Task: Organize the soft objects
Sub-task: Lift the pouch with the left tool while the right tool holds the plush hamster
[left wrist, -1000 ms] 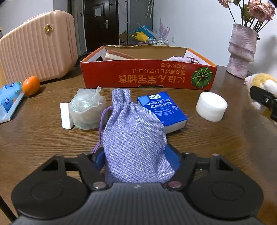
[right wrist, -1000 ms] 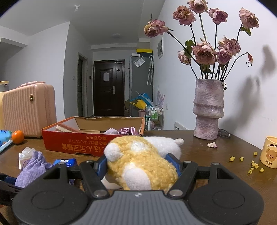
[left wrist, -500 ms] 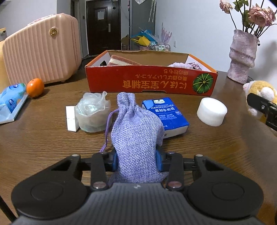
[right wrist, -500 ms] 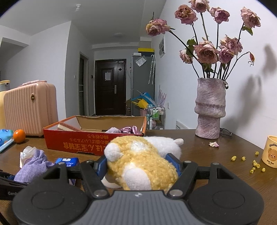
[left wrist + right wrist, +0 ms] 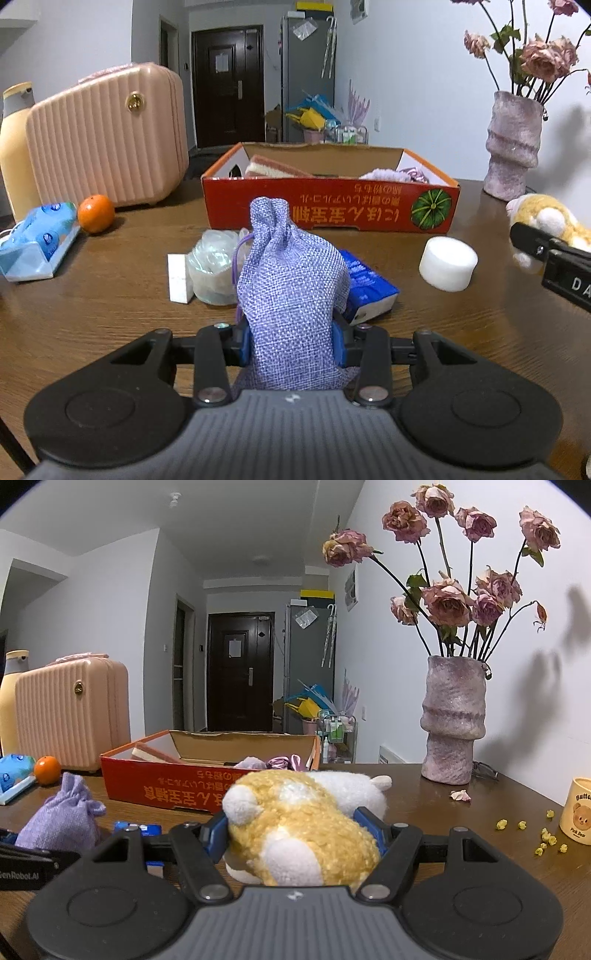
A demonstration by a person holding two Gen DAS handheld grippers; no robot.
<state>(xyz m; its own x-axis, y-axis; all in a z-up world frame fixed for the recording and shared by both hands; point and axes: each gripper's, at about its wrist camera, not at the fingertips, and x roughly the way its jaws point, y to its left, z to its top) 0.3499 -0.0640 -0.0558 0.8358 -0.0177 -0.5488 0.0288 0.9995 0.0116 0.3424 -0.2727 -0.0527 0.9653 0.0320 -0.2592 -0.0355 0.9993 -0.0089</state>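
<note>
Where tongs [image 5: 291,341] pinch: coarse-woven lilac pouch [image 5: 291,284], gathered neck.

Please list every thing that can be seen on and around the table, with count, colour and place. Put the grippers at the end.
drawstring pouch: 1, lilac, between the left gripper's fingers
plush toy: 1, yellow and white, between the right gripper's fingers
cardboard box: 1, red, table centre, soft items inside
tissue pack: 1, blue, behind the pouch
plastic bag: 1, clear, left of the pouch
white block: 1, beside the bag
white cylinder: 1, right of the tissue pack
orange: 1, table left
suitcase: 1, pink, behind the orange
vase: 1, mauve, holds dried roses
mug: 1, cream, far right
left gripper: black, shut
right gripper: black, shut
</note>
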